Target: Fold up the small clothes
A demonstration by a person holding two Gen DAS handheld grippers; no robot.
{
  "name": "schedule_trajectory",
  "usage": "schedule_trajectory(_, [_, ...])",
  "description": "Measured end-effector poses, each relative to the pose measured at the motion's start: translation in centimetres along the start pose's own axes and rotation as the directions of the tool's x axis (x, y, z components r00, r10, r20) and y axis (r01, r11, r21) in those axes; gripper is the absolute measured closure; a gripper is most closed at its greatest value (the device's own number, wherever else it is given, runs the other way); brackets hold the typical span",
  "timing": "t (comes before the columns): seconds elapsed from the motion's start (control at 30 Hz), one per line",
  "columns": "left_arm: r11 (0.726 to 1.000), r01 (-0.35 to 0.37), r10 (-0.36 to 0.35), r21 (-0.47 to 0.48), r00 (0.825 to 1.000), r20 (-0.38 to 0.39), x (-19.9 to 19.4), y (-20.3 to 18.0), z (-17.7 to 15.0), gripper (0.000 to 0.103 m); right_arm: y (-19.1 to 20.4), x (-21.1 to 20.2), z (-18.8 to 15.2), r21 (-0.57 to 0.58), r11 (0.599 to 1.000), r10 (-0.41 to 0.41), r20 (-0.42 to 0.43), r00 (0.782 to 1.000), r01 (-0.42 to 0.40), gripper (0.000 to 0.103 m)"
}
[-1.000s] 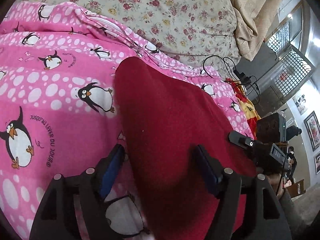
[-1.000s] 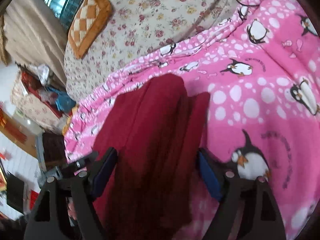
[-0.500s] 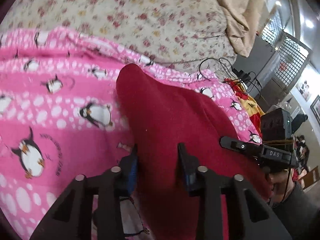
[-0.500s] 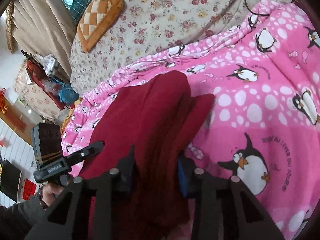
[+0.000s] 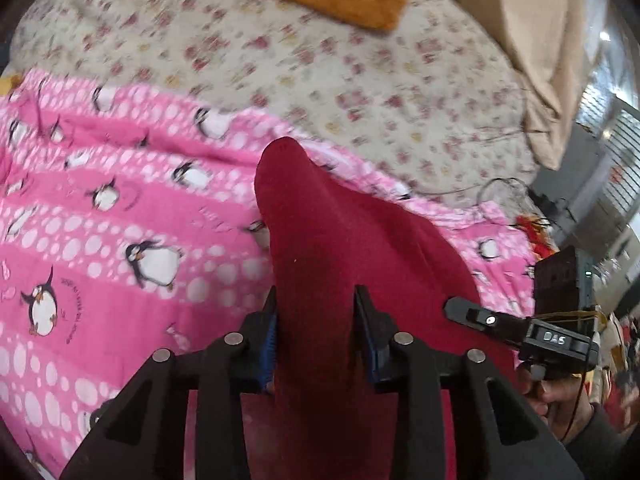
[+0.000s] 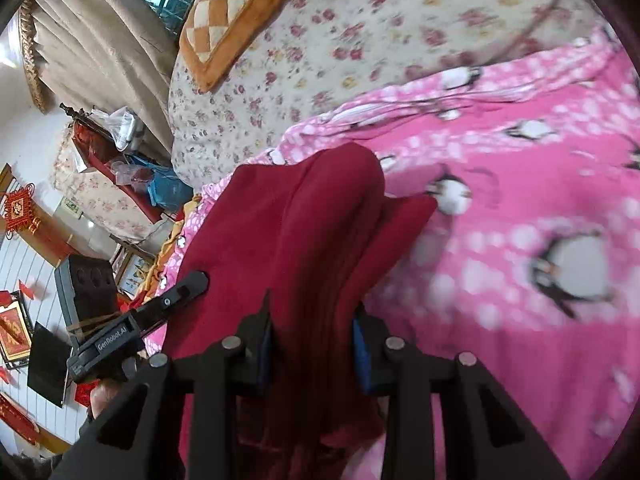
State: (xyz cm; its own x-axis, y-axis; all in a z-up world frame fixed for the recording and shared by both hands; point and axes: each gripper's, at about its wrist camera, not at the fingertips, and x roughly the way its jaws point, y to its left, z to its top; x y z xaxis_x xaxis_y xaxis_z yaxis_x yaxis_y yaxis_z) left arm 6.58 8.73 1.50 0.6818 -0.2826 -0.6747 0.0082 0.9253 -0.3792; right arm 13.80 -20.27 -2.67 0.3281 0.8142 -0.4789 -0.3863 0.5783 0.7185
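Note:
A dark red garment (image 5: 344, 248) lies on a pink penguin-print blanket (image 5: 120, 240). My left gripper (image 5: 316, 312) is shut on the near edge of the red garment, which bulges up between the fingers. In the right wrist view the same red garment (image 6: 288, 232) shows in folds, and my right gripper (image 6: 312, 320) is shut on its near edge. Each gripper shows in the other's view: the right one (image 5: 520, 328) at the right, the left one (image 6: 136, 320) at the left. The garment's near end is raised off the blanket.
A floral-print cushion or duvet (image 5: 320, 72) lies behind the blanket, with an orange checked pillow (image 6: 232, 16) on it. A black cable (image 5: 504, 188) lies at the bed's right edge. Curtains (image 6: 92, 44) and cluttered furniture stand beyond the bed.
Both grippers went from wide open around the garment's edge to shut on it. Both then rose and tilted, lifting the near end of the garment; the views now show more of the floral bedding.

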Motion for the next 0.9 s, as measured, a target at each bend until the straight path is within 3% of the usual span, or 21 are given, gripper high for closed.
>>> schedule_trajectory(0.03, [1.000,-0.014,0.014,-0.011,1.000,-0.026,1.0,0.3,-0.1,0.089,-0.1,0.4,0.1,-0.005,1.000,-0.015,-0.003,1.000,0.015,0.070])
schedule_trajectory(0.1, [0.998,-0.046,0.042,-0.046,0.995,-0.087,3.1,0.9,-0.4,0.076,-1.1,0.9,-0.1,0.017,0.999,-0.038,-0.008,0.999,0.038,0.068])
schedule_trajectory(0.3, [0.993,-0.030,0.021,-0.113,0.997,-0.077,2.2,1.4,-0.3,0.072,-0.1,-0.3,-0.4,0.039,0.997,-0.061,0.000,0.998,0.061,0.061])
schedule_trajectory(0.4, [0.995,-0.029,0.029,-0.093,1.000,-0.003,-0.9,0.8,0.5,0.072,3.2,-2.9,-0.5,-0.055,0.985,-0.161,0.030,0.986,0.163,0.060])
schedule_trajectory(0.47, [0.999,-0.038,0.039,-0.028,0.998,0.055,-3.1,-0.2,0.8,0.072,6.8,-4.7,-1.2,-0.203,0.950,-0.227,0.080,0.971,0.238,0.060])
schedule_trajectory(0.53, [0.999,-0.043,0.040,0.029,0.994,0.098,-4.9,-1.3,0.5,0.072,11.6,-5.5,-3.2,-0.428,0.848,-0.276,0.146,0.950,0.312,0.060])
schedule_trajectory(0.6, [0.998,-0.019,0.014,0.061,0.997,0.081,-5.4,-2.1,-0.4,0.072,15.0,-4.8,-5.7,-0.573,0.758,-0.262,0.169,0.950,0.311,0.062])
schedule_trajectory(0.67, [0.999,0.008,-0.009,0.040,1.000,0.011,-4.0,-2.1,-1.6,0.072,15.8,-2.8,-7.0,-0.622,0.722,-0.301,0.113,0.947,0.304,0.068])
schedule_trajectory(0.7, [0.999,0.012,-0.011,0.039,0.999,-0.036,-3.1,-2.2,-2.2,0.075,15.4,-1.3,-7.4,-0.635,0.697,-0.376,0.071,0.924,0.332,0.073])
schedule_trajectory(0.77, [0.997,-0.004,0.016,0.081,0.989,-0.147,-0.6,-2.7,-3.8,0.076,13.3,1.0,-8.0,-0.650,0.626,-0.549,0.025,0.836,0.431,0.092])
schedule_trajectory(0.8, [0.988,-0.043,0.063,0.151,0.990,-0.127,-0.5,-3.9,-4.3,0.076,11.7,1.7,-8.7,-0.655,0.613,-0.599,-0.022,0.800,0.441,0.093])
schedule_trajectory(0.9, [0.973,-0.072,0.100,0.218,0.988,-0.120,-0.2,-5.3,-4.6,0.065,10.8,1.1,-8.7,-0.628,0.648,-0.590,-0.057,0.806,0.430,0.093])
